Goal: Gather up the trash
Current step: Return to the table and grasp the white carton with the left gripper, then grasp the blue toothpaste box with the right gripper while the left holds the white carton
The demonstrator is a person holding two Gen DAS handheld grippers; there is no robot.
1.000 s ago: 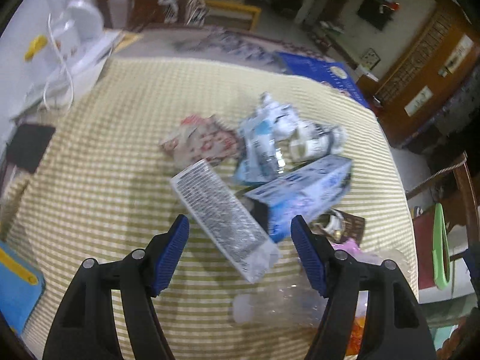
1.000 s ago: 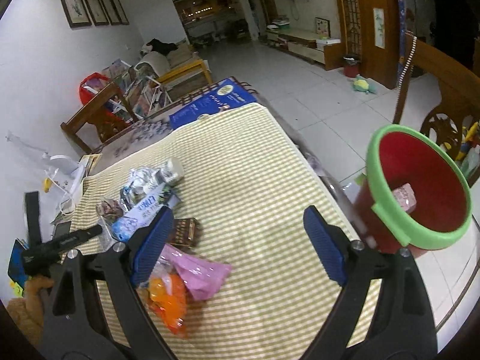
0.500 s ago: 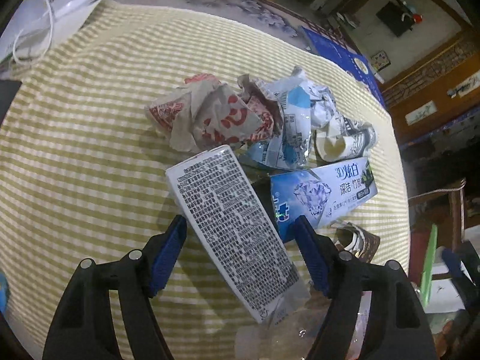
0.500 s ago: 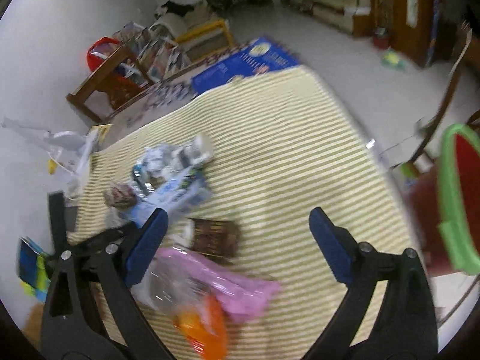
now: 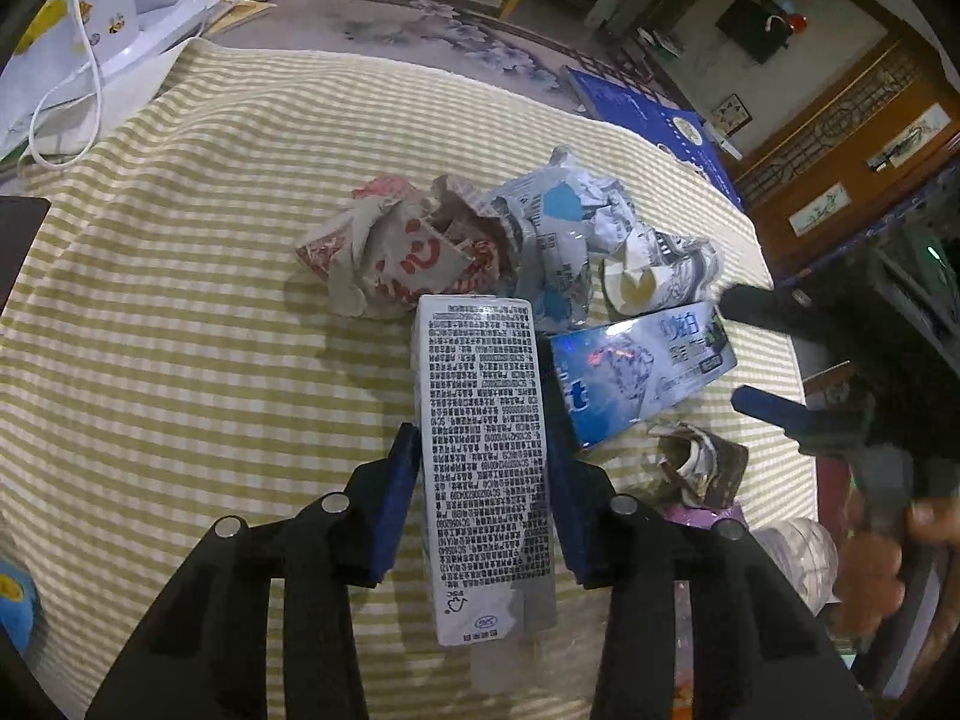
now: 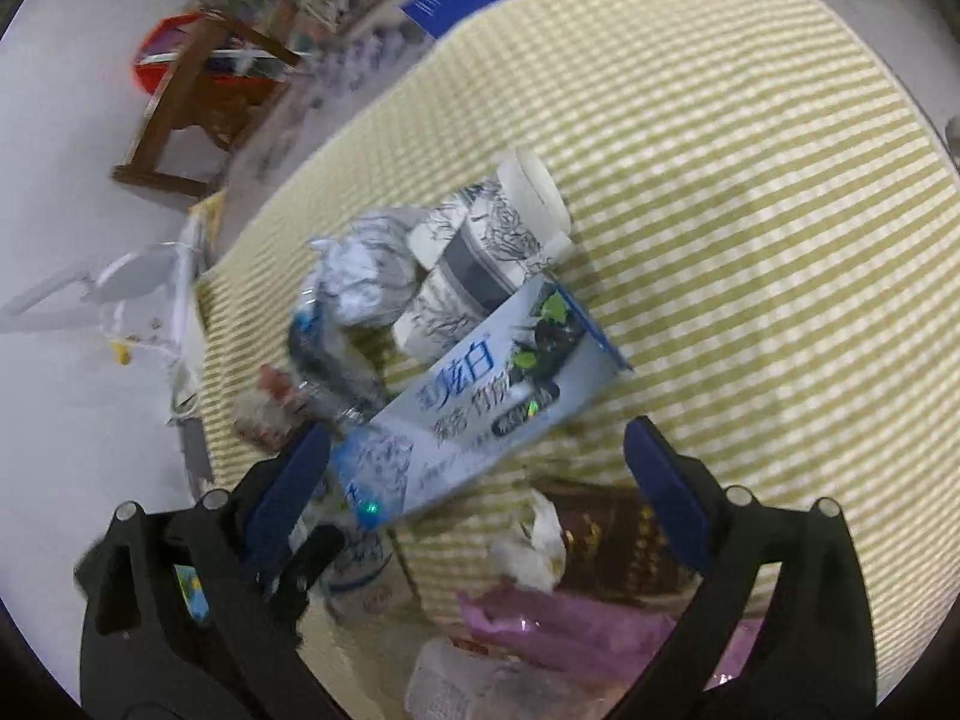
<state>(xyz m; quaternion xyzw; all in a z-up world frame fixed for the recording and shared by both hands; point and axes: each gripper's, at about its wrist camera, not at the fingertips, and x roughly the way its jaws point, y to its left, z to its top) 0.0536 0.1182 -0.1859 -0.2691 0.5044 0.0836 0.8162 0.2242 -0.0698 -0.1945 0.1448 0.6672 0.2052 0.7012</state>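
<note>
A pile of trash lies on the yellow checked tablecloth. My left gripper is shut on a grey printed carton, its pads pressing both long sides. Beside it lie a blue toothpaste box, a crumpled red-and-white paper bag, crumpled blue-white wrappers and a crushed paper cup. My right gripper is open, hovering over the toothpaste box, with the crushed cup beyond. It also shows in the left wrist view.
A brown wrapper, a pink plastic bag and a clear bottle lie near the table's front edge. A white appliance with a cable stands at the far left. A blue book lies at the far edge.
My left gripper has closed on the grey carton and turned it straight. My right gripper has swung left and down from the red bin toward the toothpaste box.
</note>
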